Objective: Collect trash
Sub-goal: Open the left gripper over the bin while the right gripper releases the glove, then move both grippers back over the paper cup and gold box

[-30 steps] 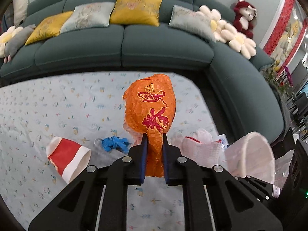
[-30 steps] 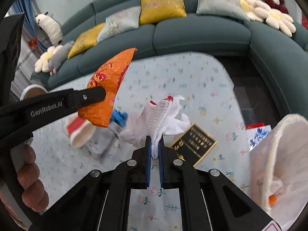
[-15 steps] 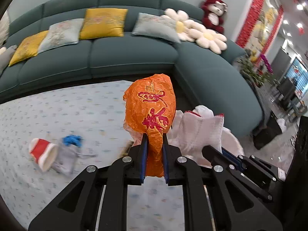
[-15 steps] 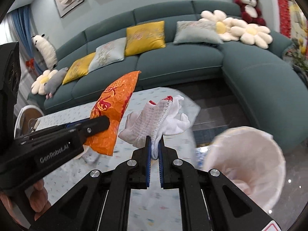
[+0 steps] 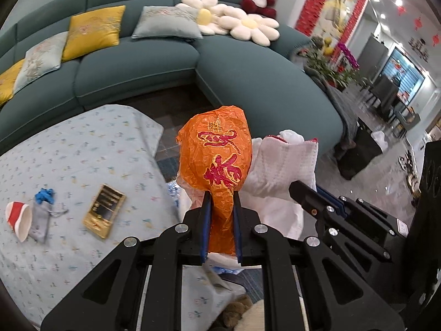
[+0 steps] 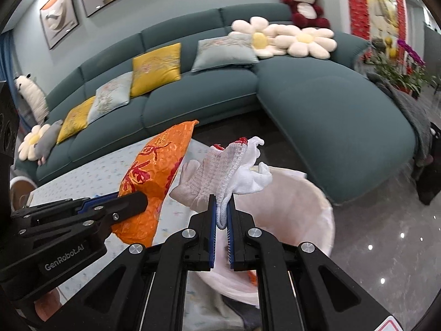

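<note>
You have two grippers, one orange wrapper [image 5: 217,162], one white glove [image 6: 220,171], one bin [image 6: 311,215], one red cup [image 5: 18,218], one gold packet [image 5: 104,211], one grey pouch [image 5: 41,218], two flower cushions at upper right.

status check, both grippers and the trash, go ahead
Left gripper shut on crinkled orange foil wrapper. Right gripper shut on white knit glove, over white-lined trash bin. Nothing blocking the bin.

Crumpled orange wrapper [image 5: 217,165] held upright; white knit glove [image 6: 220,173] hangs above lined trash bin [image 6: 317,212].
</note>
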Demonstrator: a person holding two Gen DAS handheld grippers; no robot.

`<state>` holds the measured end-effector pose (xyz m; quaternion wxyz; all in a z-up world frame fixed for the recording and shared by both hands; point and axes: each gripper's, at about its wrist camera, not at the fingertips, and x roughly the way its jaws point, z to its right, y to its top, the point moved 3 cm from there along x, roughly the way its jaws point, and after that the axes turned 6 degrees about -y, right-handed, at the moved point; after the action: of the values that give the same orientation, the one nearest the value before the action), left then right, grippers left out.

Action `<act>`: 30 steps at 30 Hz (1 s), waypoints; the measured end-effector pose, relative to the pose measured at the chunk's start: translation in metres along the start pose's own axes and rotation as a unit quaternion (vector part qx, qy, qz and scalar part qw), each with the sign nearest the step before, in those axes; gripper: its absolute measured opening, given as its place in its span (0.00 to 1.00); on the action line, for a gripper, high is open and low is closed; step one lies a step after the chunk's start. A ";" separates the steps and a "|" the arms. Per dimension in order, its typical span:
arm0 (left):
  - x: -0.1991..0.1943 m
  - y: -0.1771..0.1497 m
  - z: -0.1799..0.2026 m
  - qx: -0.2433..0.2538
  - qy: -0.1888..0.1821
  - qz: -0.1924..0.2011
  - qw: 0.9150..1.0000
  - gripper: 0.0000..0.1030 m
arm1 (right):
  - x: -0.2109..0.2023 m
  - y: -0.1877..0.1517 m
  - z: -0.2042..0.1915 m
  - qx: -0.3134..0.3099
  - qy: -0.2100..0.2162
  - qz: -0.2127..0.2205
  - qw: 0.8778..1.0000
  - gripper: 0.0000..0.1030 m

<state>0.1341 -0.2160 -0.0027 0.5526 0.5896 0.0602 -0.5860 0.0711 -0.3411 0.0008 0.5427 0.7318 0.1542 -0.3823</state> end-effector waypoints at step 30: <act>-0.001 -0.005 0.016 -0.001 0.031 0.007 1.000 0.49 | -0.011 0.005 0.020 0.019 -0.035 0.025 0.999 0.42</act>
<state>0.1202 -0.2247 -0.0006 0.5555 0.6070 0.0733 -0.5635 0.0586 -0.3591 0.0098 0.5433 0.7317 0.1097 -0.3967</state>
